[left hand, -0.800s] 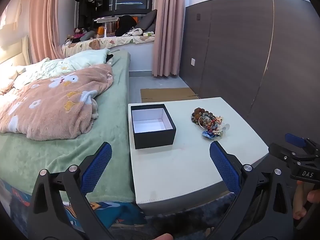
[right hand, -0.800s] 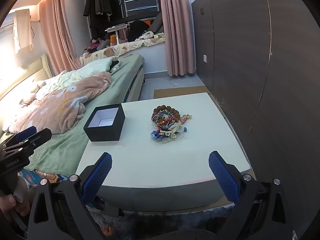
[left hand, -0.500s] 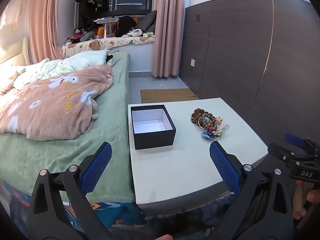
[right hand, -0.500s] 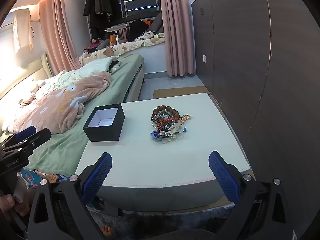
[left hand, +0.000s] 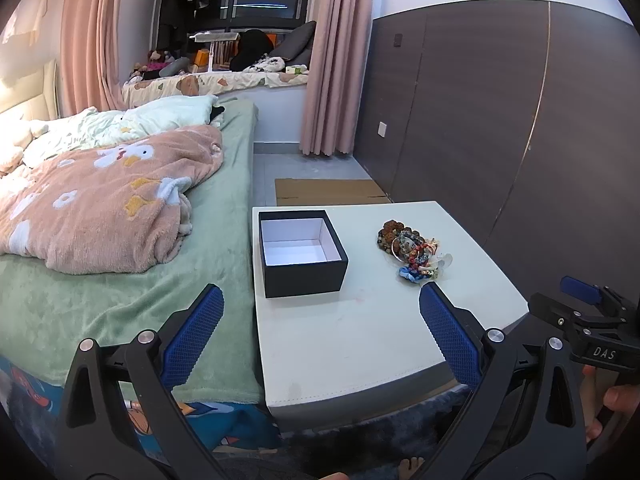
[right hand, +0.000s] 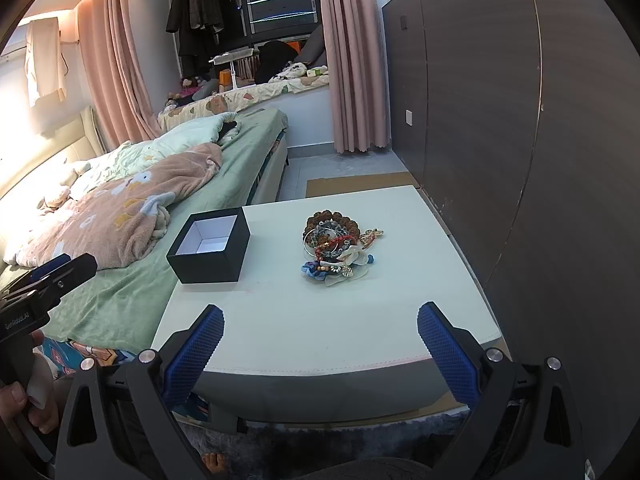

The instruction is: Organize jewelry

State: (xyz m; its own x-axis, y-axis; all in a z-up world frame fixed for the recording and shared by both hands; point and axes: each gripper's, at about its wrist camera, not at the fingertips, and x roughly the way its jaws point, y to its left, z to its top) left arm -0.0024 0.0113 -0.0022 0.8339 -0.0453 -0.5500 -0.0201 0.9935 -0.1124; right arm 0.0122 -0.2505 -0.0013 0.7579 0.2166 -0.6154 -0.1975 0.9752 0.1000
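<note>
A heap of jewelry (left hand: 414, 250) (right hand: 336, 246), with beaded bracelets, a metal bangle and hair ties, lies on a low white table (left hand: 360, 336) (right hand: 320, 320). To its left stands an open black box (left hand: 300, 258) (right hand: 210, 246) with a white, empty inside. My left gripper (left hand: 320, 300) hovers open before the table's near left edge, nothing between its blue pads. My right gripper (right hand: 320, 320) is open too, short of the near edge and well back from the heap. Each gripper shows at the side of the other's view.
A bed (left hand: 120, 280) with a green sheet and a pink blanket (left hand: 100, 208) runs along the table's left side. A dark panelled wall (right hand: 540, 160) stands close on the right. Flat cardboard (left hand: 328, 192) lies on the floor behind the table. Bare toes (right hand: 216, 460) show below.
Both views have shifted only very slightly; the box and the jewelry heap lie where they were, and both grippers stay wide open.
</note>
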